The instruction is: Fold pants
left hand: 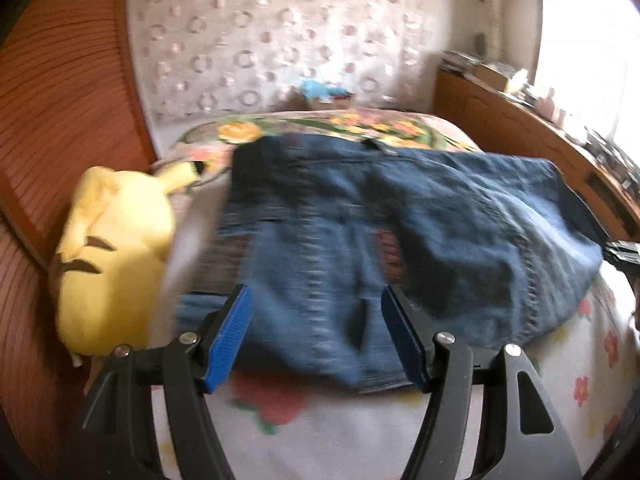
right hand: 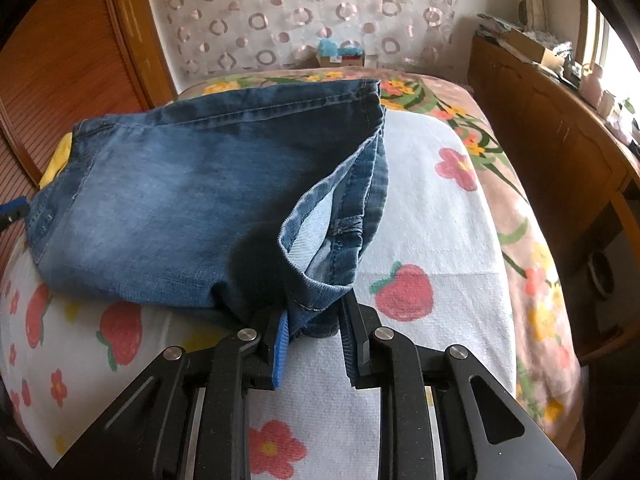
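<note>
The right gripper (right hand: 312, 334) has its blue-padded fingers (right hand: 280, 344) closed partway on a bunched hem corner of the jeans (right hand: 192, 200), with denim pinched between them. From that corner the hem opens upward, showing the paler inside of the cloth. The jeans lie folded in a thick, wide stack on a white towel printed with strawberries and flowers (right hand: 432, 216), which covers a bed with a floral blanket (right hand: 516, 200).

The left gripper (left hand: 316, 336) stands wide open, its two blue pads (left hand: 230, 340) apart over the near edge of the jeans (left hand: 420, 220); whether they touch the cloth is hard to tell, since this view is blurred. Just left of the jeans a yellow plush toy (left hand: 112, 256) lies on the bed. Beyond the bed hangs a sheer curtain with ring patterns (left hand: 280, 36), and a wooden cabinet (right hand: 560, 152) runs along the right side.
</note>
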`<control>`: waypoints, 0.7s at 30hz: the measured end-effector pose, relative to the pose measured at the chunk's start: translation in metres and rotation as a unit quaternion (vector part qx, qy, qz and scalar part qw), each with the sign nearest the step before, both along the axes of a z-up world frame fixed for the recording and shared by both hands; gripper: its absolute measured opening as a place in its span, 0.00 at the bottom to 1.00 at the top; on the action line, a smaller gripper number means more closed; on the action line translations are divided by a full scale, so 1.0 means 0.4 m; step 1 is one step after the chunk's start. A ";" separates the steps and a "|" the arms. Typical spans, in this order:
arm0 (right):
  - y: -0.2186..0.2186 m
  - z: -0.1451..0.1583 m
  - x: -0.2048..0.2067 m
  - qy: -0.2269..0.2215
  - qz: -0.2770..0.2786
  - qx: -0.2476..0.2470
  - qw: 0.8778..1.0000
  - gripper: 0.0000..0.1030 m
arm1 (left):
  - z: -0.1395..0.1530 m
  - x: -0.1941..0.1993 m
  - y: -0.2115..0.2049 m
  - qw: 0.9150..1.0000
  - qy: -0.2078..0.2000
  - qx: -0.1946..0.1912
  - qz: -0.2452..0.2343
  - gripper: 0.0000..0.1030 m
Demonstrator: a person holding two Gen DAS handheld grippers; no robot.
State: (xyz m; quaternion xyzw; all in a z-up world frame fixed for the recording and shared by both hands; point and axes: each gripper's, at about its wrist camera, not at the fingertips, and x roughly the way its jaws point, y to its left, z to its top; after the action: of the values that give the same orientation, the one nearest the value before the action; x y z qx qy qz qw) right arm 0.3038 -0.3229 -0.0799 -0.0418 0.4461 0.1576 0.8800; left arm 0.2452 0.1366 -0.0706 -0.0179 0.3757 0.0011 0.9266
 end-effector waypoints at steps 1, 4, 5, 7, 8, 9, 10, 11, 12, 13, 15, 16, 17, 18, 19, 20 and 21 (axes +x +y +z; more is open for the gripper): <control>-0.001 0.000 0.000 0.000 0.000 0.000 1.000 0.19 | -0.002 -0.001 0.027 1.000 0.004 0.002 0.014 0.65; -0.002 0.000 -0.001 -0.003 0.001 0.002 1.000 0.19 | -0.025 0.003 0.075 0.999 0.021 0.001 0.041 0.65; -0.003 0.000 -0.001 -0.004 0.001 0.002 1.000 0.19 | -0.034 0.004 0.091 0.998 0.028 -0.003 0.047 0.65; -0.004 -0.001 -0.002 -0.006 0.001 0.003 1.000 0.19 | -0.049 0.004 0.111 0.998 0.036 -0.015 0.052 0.65; -0.004 -0.001 -0.002 -0.007 0.001 0.004 1.000 0.19 | -0.055 0.005 0.114 0.998 0.038 -0.016 0.055 0.65; -0.005 -0.002 -0.003 -0.007 0.001 0.005 1.000 0.19 | -0.060 0.009 0.116 0.997 0.040 -0.015 0.057 0.65; -0.007 -0.002 -0.004 -0.008 0.002 0.006 1.000 0.19 | -0.067 0.012 0.120 0.997 0.042 -0.014 0.060 0.65; -0.009 -0.002 -0.005 -0.008 0.002 0.006 1.000 0.19 | -0.073 0.016 0.121 0.997 0.045 -0.014 0.062 0.65; -0.009 -0.003 -0.006 -0.008 0.002 0.006 1.000 0.19 | -0.079 0.021 0.120 0.997 0.048 -0.014 0.063 0.65; -0.009 -0.003 -0.006 -0.008 0.002 0.006 1.000 0.19 | -0.091 0.029 0.125 0.996 0.055 -0.014 0.067 0.65; -0.009 -0.003 -0.006 -0.007 0.001 0.007 1.000 0.19 | -0.106 0.048 0.130 0.995 0.069 -0.021 0.066 0.65; -0.009 -0.003 -0.006 -0.007 0.001 0.007 1.000 0.19 | -0.111 0.058 0.133 0.995 0.077 -0.022 0.065 0.65; -0.009 -0.003 -0.005 -0.006 0.001 0.008 1.000 0.19 | -0.113 0.066 0.135 0.995 0.078 -0.020 0.064 0.65; -0.011 -0.002 -0.006 -0.005 0.002 0.008 1.000 0.19 | -0.111 0.070 0.134 0.995 0.077 -0.018 0.064 0.65; -0.011 -0.002 -0.005 -0.005 0.001 0.009 1.000 0.19 | -0.111 0.075 0.134 0.995 0.077 -0.015 0.062 0.65; -0.011 -0.001 -0.005 -0.003 0.002 0.010 1.000 0.19 | -0.111 0.078 0.133 0.995 0.077 -0.009 0.059 0.65; -0.011 0.001 -0.004 -0.002 0.004 0.012 1.000 0.19 | -0.109 0.079 0.132 0.995 0.076 -0.005 0.057 0.65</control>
State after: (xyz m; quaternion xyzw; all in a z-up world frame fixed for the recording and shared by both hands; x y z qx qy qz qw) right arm 0.3022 -0.3273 -0.0795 -0.0332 0.4422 0.1665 0.8807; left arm 0.2767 0.1893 -0.1144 -0.0440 0.4432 0.0536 0.8937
